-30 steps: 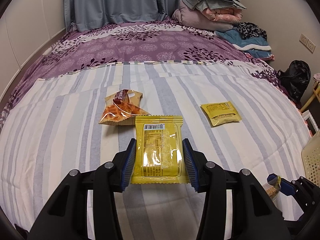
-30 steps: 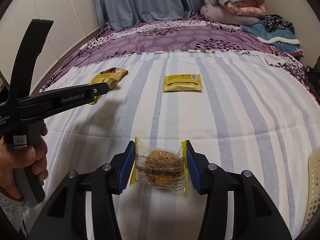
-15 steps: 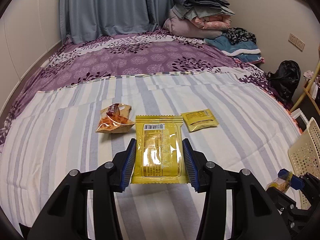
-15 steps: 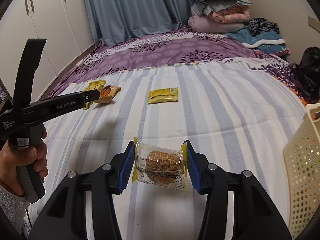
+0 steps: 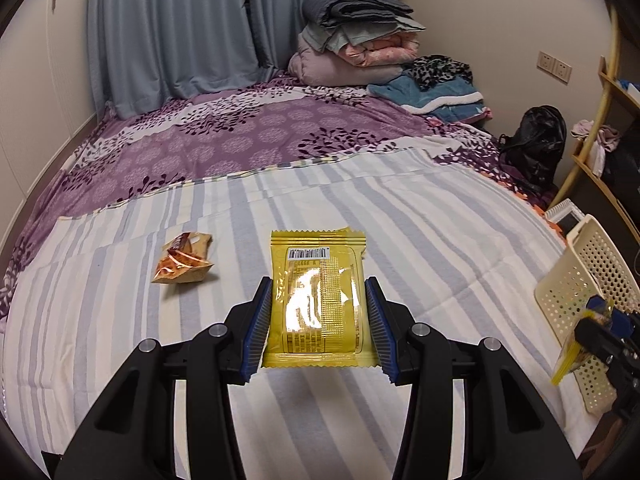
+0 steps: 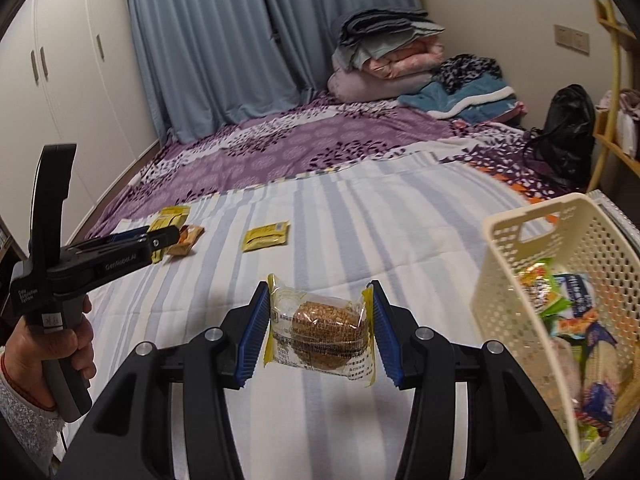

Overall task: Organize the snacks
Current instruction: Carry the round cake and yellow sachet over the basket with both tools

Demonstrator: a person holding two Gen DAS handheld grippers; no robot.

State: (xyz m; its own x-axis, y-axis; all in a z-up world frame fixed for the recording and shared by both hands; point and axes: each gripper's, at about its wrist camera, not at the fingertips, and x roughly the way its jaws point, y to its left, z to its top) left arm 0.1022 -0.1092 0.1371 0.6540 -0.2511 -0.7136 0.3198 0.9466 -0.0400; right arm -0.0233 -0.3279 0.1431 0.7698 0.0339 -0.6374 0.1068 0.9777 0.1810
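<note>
While hidden leftward, loose yellow packet [image 6: 267, 236] shows only rightward.

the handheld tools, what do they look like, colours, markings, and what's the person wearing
Each tool, left and right, has matte black angular arms with silver round pivot bolts and blue ribbed pads. Seen side-on from the right wrist, the left one has a grey pistol handle, white printed lettering and a small label. The hand on it wears a fuzzy light-grey sleeve.
</note>
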